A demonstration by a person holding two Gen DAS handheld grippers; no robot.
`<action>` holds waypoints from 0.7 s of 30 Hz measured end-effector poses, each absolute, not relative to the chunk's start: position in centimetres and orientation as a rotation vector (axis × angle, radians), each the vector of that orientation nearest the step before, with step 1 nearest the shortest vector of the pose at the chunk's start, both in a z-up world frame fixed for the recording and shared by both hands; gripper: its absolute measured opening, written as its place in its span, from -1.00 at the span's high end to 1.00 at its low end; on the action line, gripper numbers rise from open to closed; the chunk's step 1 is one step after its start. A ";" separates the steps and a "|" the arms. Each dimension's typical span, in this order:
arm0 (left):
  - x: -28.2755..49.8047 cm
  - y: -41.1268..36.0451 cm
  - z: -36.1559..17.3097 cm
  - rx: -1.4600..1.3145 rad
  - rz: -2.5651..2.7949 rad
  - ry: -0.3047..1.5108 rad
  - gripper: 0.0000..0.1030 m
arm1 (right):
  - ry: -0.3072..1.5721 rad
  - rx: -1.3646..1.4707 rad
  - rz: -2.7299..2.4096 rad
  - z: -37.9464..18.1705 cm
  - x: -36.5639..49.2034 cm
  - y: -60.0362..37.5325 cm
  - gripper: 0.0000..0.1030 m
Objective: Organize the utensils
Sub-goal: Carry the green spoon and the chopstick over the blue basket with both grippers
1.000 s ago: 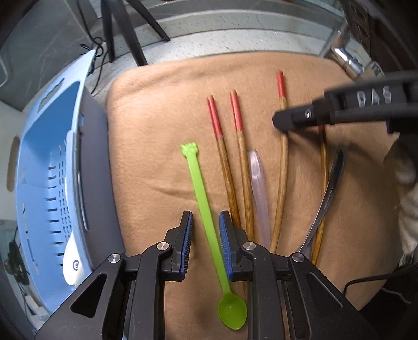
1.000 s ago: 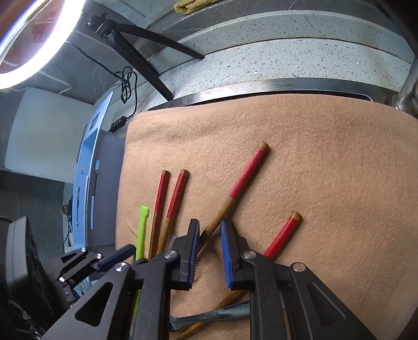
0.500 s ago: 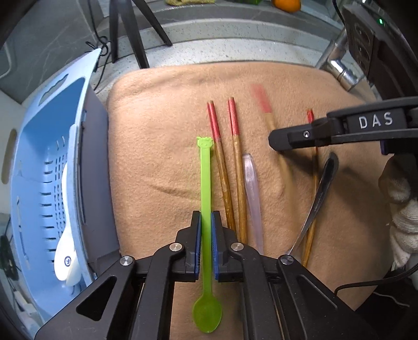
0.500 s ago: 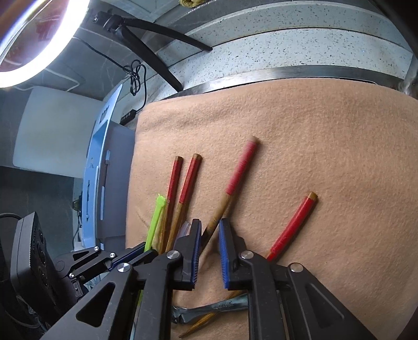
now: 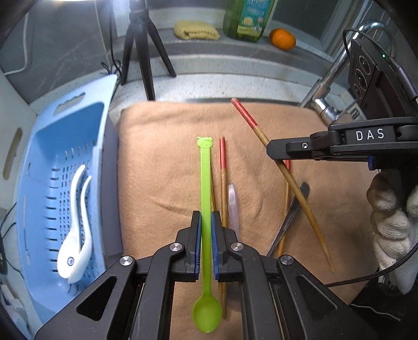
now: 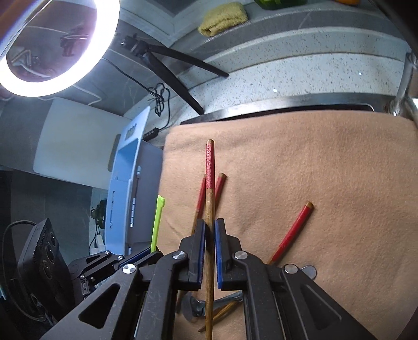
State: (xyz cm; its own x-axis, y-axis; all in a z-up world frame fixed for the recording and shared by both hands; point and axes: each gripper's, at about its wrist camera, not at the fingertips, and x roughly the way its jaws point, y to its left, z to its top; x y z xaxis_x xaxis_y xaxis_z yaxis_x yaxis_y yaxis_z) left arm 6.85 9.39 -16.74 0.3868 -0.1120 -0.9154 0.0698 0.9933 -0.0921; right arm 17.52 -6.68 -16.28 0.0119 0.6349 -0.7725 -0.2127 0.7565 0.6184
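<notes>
My left gripper (image 5: pixel 205 222) is shut on the green plastic spoon (image 5: pixel 205 183), lifted above the tan cloth (image 5: pixel 156 167), bowl end toward the camera. My right gripper (image 6: pixel 209 230) is shut on a red-tipped wooden chopstick (image 6: pixel 209 188), also raised; in the left wrist view that chopstick (image 5: pixel 250 123) slants through the right gripper (image 5: pixel 277 153). A pair of red-tipped chopsticks (image 5: pixel 222 167), a clear plastic utensil (image 5: pixel 233 204), another chopstick (image 6: pixel 295 230) and a metal spoon (image 5: pixel 290 217) lie on the cloth.
A blue slotted basket (image 5: pixel 41 162) stands left of the cloth with white tongs (image 5: pixel 75 235) inside. Behind are a tripod (image 5: pixel 142 47), a faucet (image 5: pixel 331 78), a green bottle (image 5: pixel 248 18), an orange (image 5: pixel 283 39), a yellow cloth (image 5: pixel 196 30) and a ring light (image 6: pixel 65 65).
Both grippers closed, the left on the green spoon, the right on a chopstick, and both rose off the cloth with them.
</notes>
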 end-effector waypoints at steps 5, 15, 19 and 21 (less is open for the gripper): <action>6.2 10.9 -14.5 -0.058 -0.098 1.125 0.89 | 1.390 0.394 0.722 -14.5 17.5 -5.6 0.87; 5.6 16.7 -13.6 -0.099 -0.032 1.088 0.89 | 1.358 0.408 0.793 -13.2 17.4 0.9 0.87; 5.4 19.6 -13.8 -0.112 -0.011 1.085 0.89 | 1.358 0.413 0.796 -13.8 17.2 3.9 0.87; 5.4 20.8 -14.0 -0.113 -0.005 1.087 0.89 | 1.368 0.428 0.797 -14.3 17.1 5.4 0.87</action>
State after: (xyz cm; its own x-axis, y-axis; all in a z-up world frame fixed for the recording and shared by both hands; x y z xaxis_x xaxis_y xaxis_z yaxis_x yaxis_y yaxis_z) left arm 5.43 20.77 -14.03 0.4659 -0.0593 -0.8829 -0.0518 0.9942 -0.0941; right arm 17.13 5.37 -14.35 0.0037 0.7176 -0.6964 -0.2523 0.6746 0.6938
